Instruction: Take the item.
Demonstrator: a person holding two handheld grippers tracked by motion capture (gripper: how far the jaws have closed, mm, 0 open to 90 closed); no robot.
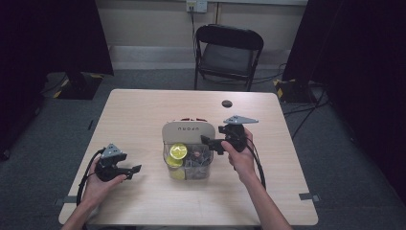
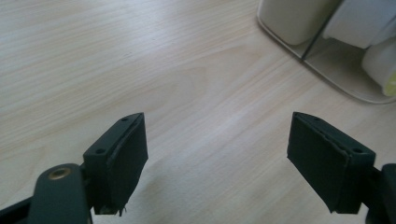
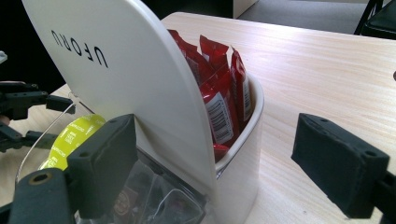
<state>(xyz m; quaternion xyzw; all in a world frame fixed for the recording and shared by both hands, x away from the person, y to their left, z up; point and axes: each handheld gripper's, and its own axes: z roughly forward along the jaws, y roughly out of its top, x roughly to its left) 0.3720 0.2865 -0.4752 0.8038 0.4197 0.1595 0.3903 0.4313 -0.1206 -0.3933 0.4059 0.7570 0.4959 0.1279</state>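
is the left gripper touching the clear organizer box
Apart. In the high view the left gripper sits well left of the organizer, with bare table between them. The left gripper view shows its jaws open over bare wood.

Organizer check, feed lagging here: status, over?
Left gripper open, empty. Right gripper open beside organizer. Red packets upright in rear section. Nothing in the way.

The organiser [image 3: 140, 84] is cream-white with dark lettering; red sachets [image 3: 224, 88] carry white barcode panels, yellow-green pods [image 1: 178, 151] sit near, and the bench [image 1: 143, 115] is pale wood grain.
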